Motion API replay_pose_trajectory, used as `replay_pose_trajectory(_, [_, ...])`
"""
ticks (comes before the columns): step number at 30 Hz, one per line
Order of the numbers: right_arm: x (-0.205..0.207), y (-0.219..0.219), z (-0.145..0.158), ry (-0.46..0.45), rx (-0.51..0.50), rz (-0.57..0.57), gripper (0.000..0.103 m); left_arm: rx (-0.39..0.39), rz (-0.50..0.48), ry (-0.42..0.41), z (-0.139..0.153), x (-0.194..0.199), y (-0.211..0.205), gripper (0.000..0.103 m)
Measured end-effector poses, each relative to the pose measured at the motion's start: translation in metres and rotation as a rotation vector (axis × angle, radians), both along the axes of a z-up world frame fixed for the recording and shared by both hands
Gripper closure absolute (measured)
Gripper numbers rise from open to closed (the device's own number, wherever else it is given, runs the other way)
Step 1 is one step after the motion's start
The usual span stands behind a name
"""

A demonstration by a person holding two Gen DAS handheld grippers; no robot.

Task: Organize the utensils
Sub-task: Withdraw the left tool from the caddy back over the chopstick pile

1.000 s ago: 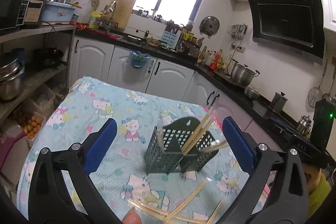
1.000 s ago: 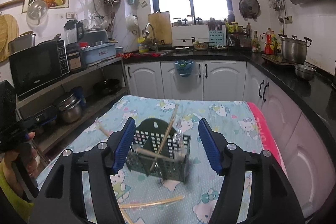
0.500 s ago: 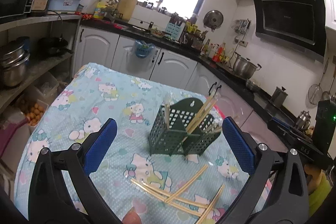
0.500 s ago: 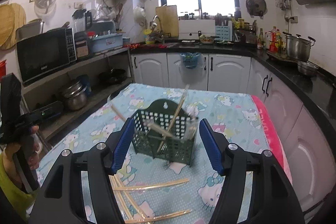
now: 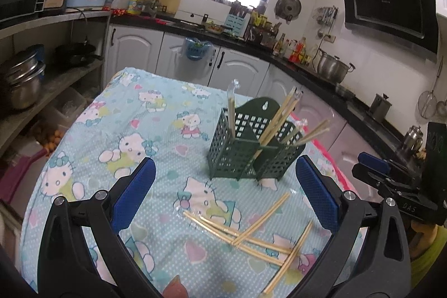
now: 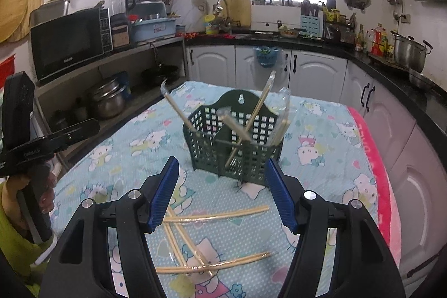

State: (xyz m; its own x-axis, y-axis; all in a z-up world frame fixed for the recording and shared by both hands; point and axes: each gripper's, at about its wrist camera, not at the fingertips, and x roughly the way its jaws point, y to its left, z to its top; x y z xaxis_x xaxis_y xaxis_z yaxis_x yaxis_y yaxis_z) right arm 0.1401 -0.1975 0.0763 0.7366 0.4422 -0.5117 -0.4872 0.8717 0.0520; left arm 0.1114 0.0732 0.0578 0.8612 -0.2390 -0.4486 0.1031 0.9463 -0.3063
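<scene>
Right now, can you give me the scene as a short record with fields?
holder: green utensil basket, upright on the cartoon tablecloth
in holder: several wrapped chopsticks, leaning
loose: wrapped chopstick pairs on the cloth, crossed, in front of the basket
left claw: open, holding nothing
right claw: open, holding nothing

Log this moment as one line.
left hand-held gripper open, empty | right hand-held gripper open, empty | loose chopsticks on tablecloth | green holder partly filled
</scene>
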Motion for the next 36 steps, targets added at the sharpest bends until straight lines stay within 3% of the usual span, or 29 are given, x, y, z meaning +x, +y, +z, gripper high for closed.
replay_pose_trajectory(21, [0.022, -0.011, -0.062, 0.135, -0.072, -0.066, 0.041, 0.077, -0.05, 0.179, -0.064, 0.009, -0.021, 0.011])
replay_pose_trajectory(31, [0.031, -0.016, -0.082, 0.178, -0.094, -0.087, 0.041, 0.037, -0.061, 0.259, -0.092, 0.017, -0.018, 0.011])
replay_pose_trajectory(36, [0.034, -0.014, -0.092, 0.194, -0.107, -0.088, 0.041, -0.003, -0.064, 0.293, -0.103, 0.024, -0.014, 0.023])
